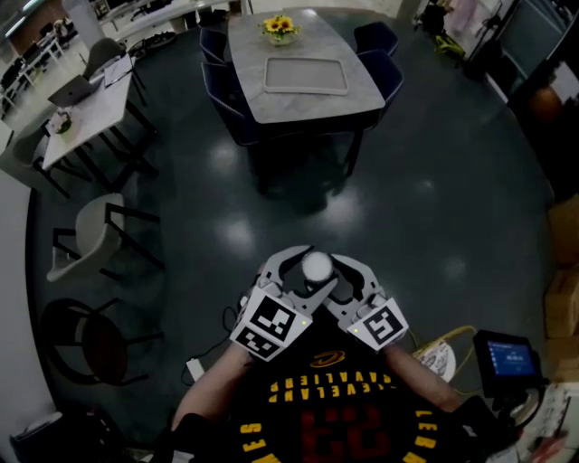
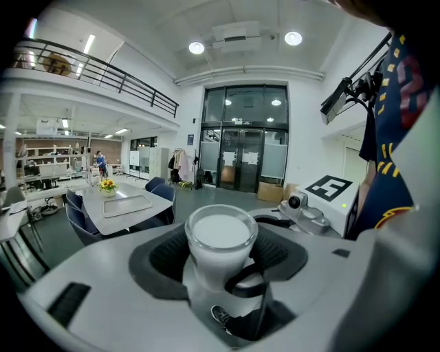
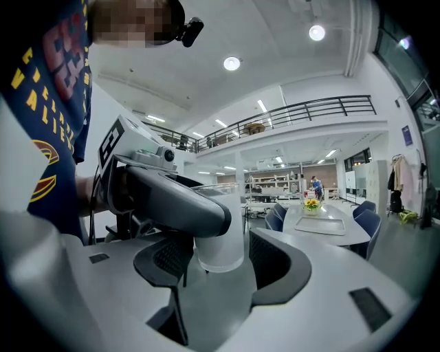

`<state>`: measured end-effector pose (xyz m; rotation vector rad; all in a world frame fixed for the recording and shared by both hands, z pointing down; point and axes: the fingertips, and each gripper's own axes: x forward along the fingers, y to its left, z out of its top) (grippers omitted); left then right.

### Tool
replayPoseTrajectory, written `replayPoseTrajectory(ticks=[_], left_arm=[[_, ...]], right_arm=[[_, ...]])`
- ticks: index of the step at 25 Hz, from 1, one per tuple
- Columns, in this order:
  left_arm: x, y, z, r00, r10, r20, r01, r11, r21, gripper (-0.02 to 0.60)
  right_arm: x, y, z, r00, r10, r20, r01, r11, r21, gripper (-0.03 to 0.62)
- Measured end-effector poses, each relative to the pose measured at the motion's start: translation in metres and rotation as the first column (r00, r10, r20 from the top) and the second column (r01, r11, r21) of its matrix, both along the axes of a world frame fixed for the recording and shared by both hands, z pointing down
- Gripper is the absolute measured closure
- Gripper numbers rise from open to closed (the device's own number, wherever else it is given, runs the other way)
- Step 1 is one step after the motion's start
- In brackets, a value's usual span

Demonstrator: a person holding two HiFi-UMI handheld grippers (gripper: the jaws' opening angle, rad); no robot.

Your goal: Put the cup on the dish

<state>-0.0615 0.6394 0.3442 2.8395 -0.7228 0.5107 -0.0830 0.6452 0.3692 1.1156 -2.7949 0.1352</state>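
Note:
A frosted glass cup (image 1: 317, 267) with a white inside is held in front of the person's chest, over the dark floor. My left gripper (image 1: 303, 271) is shut on it: in the left gripper view the cup (image 2: 220, 237) stands upright with both dark pads against its sides. My right gripper (image 1: 336, 271) comes in from the other side and stands open around the same cup (image 3: 220, 240), with a gap on each side. A pale rectangular dish (image 1: 305, 75) lies far ahead on a grey table (image 1: 362, 90).
Yellow flowers (image 1: 279, 27) stand behind the dish. Dark blue chairs (image 1: 222, 90) surround that table. A second table with a laptop (image 1: 77, 90) and several chairs stand at the left. A device with a blue screen (image 1: 508, 357) and cardboard boxes (image 1: 565, 271) are at the right.

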Motion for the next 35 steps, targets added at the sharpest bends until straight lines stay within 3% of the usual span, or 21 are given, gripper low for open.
replayPoseTrajectory(ticks=[15,35], left_arm=[[0.057,-0.116,0.011,0.999,-0.049,0.022,0.049,0.999,-0.013,0.313],[0.146,-0.245,-0.002,0.986,-0.167,0.014,0.166,0.986,0.034,0.313]], right_arm=[[0.053,-0.113,0.009,0.998,-0.051,0.042,0.051,0.999,0.003,0.358],[0.144,-0.240,-0.003,0.990,-0.127,0.060,0.124,0.991,0.045,0.361]])
